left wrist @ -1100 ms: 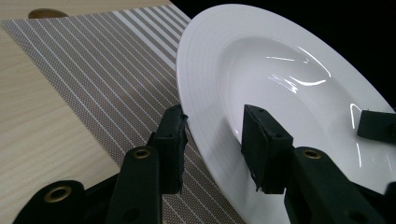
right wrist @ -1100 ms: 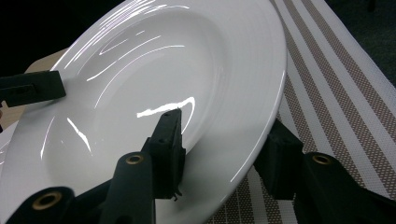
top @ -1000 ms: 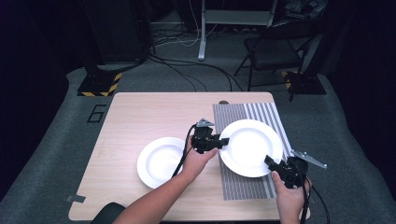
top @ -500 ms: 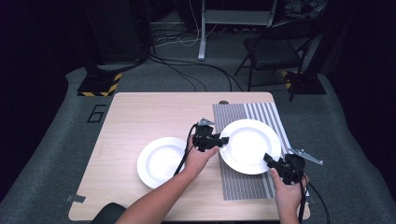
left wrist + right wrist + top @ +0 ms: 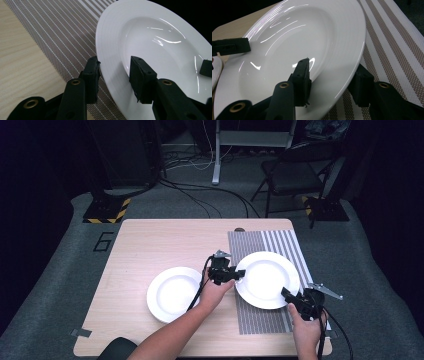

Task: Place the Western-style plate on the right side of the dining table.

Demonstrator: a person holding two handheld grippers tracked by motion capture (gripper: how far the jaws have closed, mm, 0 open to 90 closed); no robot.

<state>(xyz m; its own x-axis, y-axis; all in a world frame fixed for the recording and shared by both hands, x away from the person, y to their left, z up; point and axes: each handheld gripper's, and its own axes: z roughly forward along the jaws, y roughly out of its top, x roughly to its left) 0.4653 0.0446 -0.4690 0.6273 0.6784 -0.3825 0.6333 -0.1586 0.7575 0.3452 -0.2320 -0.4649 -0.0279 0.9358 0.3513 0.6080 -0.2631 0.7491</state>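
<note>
White glazed china, a deep plate (image 5: 267, 279), sitting over the grey-and-white striped placemat (image 5: 265, 245) on the right half of the pale wooden table (image 5: 150, 245), carried at two opposite edges. Gripping its left rim: the left gripper (image 5: 239, 274), jaws straddling the edge, one black pad under the rim against the mat side and the other pressing inside the bowl, as seen in the left gripper view (image 5: 115, 75). Clamping the near right rim: the right gripper (image 5: 286, 295), likewise with one jaw lying on the inner slope of the plate (image 5: 294, 45) and the other tucked below the rim over the mat, seen in the right gripper view (image 5: 332, 82). Both sets of jaws standing partly apart, held there by the thickness of the rim between them. Tilting slightly in both gripper views, the plate edge appearing raised off the woven stripes; whether touching the mat at any point, cannot tell. Lying flat on bare wood just to the left, under the left forearm: a second white plate (image 5: 172, 292), not touching the first. Trailing back along each arm toward the bottom of the high view: black cables.
</note>
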